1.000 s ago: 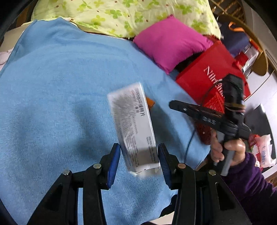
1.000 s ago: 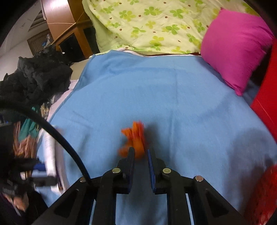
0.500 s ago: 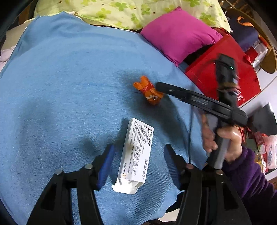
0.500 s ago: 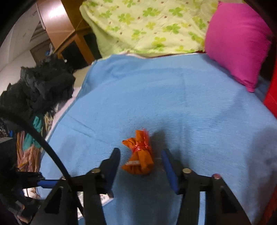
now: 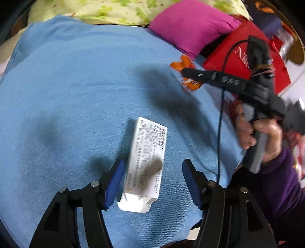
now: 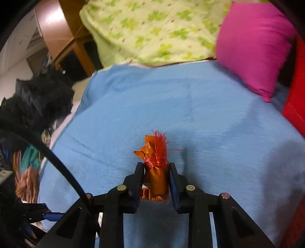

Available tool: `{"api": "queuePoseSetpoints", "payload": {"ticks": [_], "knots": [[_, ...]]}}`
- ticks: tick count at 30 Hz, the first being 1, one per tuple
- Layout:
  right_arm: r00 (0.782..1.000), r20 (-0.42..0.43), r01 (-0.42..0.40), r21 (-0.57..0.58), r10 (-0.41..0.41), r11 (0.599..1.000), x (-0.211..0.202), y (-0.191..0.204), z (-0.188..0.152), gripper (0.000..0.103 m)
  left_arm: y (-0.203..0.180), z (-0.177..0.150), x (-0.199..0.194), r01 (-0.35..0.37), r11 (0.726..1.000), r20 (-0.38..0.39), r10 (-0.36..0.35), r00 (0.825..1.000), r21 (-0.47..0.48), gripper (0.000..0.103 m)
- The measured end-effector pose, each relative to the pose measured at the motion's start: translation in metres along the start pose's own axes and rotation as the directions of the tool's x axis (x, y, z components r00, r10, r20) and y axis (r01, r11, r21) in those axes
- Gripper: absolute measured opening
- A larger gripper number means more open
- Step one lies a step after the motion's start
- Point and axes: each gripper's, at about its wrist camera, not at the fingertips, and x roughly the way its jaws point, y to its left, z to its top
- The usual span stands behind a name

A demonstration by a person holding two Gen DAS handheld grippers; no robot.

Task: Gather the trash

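Two grippers (image 5: 152,181) (image 6: 155,178), box (image 5: 145,162) mid-blanket (image 5: 66,95)

bed: blue blanket (image 6: 190,106) | magenta pillow (image 6: 253,43) – green floral quilt (image 6: 152,28) | wooden cabinet (image 6: 76,43)

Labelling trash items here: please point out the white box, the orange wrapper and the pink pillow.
white box (image 5: 146,158): left wrist view, printed top face.
orange wrapper (image 6: 157,179): right wrist view, body between the pads.
pink pillow (image 6: 253,45): right wrist view, middle.

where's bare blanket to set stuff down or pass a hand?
Free: the broad blue blanket left of the white box, up to the green quilt. Crowded: right edge, with pink pillow, red bag, and right gripper clamping the orange wrapper.
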Motion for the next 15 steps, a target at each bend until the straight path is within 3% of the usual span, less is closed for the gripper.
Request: {"api": "queuePoseSetpoints", "payload": {"ticks": [6, 7, 9, 15], "knots": [[0.995, 0.095, -0.014, 0.007, 0.013, 1.0, -0.042, -0.004, -0.012, 0.027, -0.005, -0.001, 0.021, -0.11, 0.994, -0.015, 0.11, 0.994, -0.003, 0.064], [0.995, 0.098, -0.014, 0.015, 0.012, 1.0, -0.046, -0.005, -0.015, 0.027, -0.006, -0.001, 0.022, -0.121, 0.993, -0.01, 0.121, 0.993, -0.002, 0.056], [0.993, 0.114, -0.012, 0.022, 0.009, 1.0, -0.057, -0.004, -0.024, 0.027, -0.008, -0.001, 0.028, -0.125, 0.992, -0.011, 0.125, 0.992, -0.007, 0.046], [0.981, 0.187, -0.055, 0.02, 0.05, 0.998, -0.095, 0.002, -0.048, 0.027, -0.018, -0.011, 0.021, -0.143, 0.989, 0.045, 0.144, 0.988, -0.028, 0.043]]}}
